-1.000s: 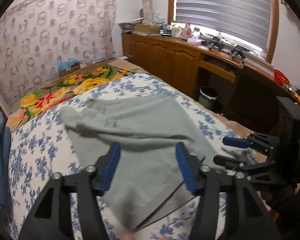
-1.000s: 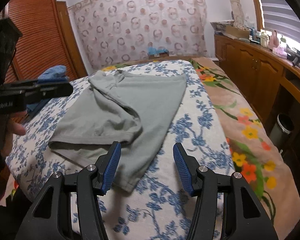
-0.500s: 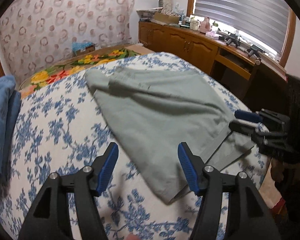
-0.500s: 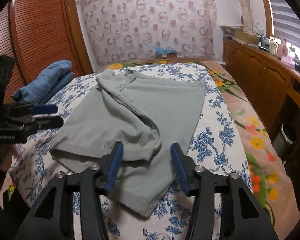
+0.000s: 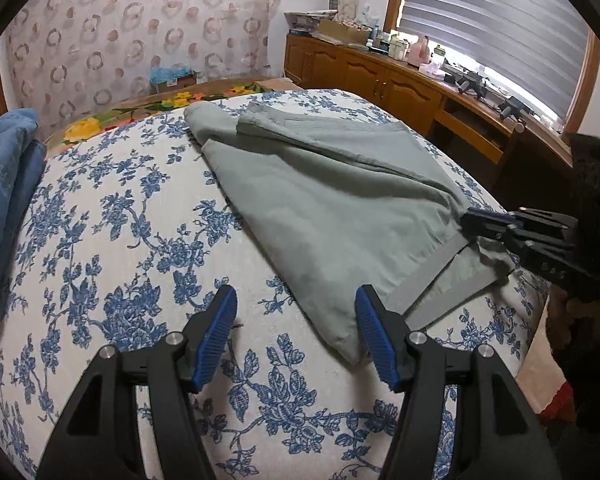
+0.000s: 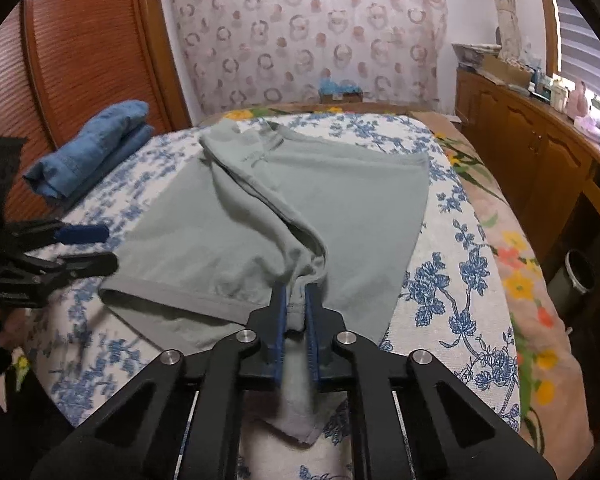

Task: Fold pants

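Observation:
Grey-green pants [image 5: 332, 204] lie spread on the blue-flowered bedspread [image 5: 132, 248], one leg folded over the other; they also show in the right wrist view [image 6: 340, 196]. My right gripper [image 6: 296, 312] is shut on a bunched hem of the upper leg and lifts it slightly. It also shows in the left wrist view [image 5: 496, 226] at the pants' right edge. My left gripper [image 5: 296, 332] is open and empty, just above the bedspread by the pants' near corner. It also shows in the right wrist view [image 6: 88, 246] at the left.
Folded blue jeans [image 6: 88, 152] lie at the bed's far left. A wooden wardrobe [image 6: 84, 52] stands behind them. A wooden cabinet and desk [image 5: 400, 84] run along the window side, with a bin [image 6: 578, 272] on the floor. An orange flowered sheet [image 6: 516, 264] covers the bed's right edge.
My right gripper has closed on the pants' hem and raised it. My left gripper has drawn back off the pants toward the near left, staying open.

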### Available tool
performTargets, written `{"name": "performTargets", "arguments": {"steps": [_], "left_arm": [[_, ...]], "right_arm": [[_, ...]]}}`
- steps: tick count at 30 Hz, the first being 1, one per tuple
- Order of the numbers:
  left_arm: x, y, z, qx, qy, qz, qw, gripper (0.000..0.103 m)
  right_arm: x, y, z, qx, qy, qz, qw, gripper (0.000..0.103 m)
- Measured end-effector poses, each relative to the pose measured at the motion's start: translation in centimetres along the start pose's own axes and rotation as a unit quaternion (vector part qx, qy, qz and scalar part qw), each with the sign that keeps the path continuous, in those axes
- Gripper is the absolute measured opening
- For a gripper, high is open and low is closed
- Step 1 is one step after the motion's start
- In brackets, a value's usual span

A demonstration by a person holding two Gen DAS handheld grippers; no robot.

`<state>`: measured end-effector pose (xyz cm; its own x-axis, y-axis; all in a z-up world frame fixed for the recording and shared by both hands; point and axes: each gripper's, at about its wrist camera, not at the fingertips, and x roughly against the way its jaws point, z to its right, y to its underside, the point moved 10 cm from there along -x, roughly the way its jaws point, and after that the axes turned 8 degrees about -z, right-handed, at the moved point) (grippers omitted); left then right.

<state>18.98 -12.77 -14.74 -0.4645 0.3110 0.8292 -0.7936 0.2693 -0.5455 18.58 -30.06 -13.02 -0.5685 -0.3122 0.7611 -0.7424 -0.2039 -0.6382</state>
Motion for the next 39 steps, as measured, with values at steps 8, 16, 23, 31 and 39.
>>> {"name": "performTargets", "arguments": {"steps": [8, 16, 23, 31, 39], "left_arm": [[0.1, 0.0, 0.4, 0.008, 0.0, 0.004, 1.0, 0.061], [0.2, -0.3, 1.1, 0.005, 0.005, 0.005, 1.0, 0.061], [0.1, -0.5, 1.0, 0.007, 0.004, 0.009, 0.9999, 0.061], [1.6, -1.5, -0.2, 0.009, -0.003, 0.028, 0.9995, 0.061], [3.6, -3.2, -2.0, 0.018, -0.018, 0.054, 0.9982, 0.061]], "right_arm": [[4.2, -0.5, -0.5, 0.011, 0.002, 0.034, 0.999, 0.004], [5.7, 1.4, -0.1, 0.011, 0.008, 0.027, 1.0, 0.004], [4.0, 3.5, 0.7, -0.003, 0.012, -0.004, 1.0, 0.007], [4.9, 1.3, 1.2, -0.005, 0.018, 0.019, 1.0, 0.034], [3.9, -3.8, -1.4, 0.043, 0.007, 0.035, 0.998, 0.035]]}}
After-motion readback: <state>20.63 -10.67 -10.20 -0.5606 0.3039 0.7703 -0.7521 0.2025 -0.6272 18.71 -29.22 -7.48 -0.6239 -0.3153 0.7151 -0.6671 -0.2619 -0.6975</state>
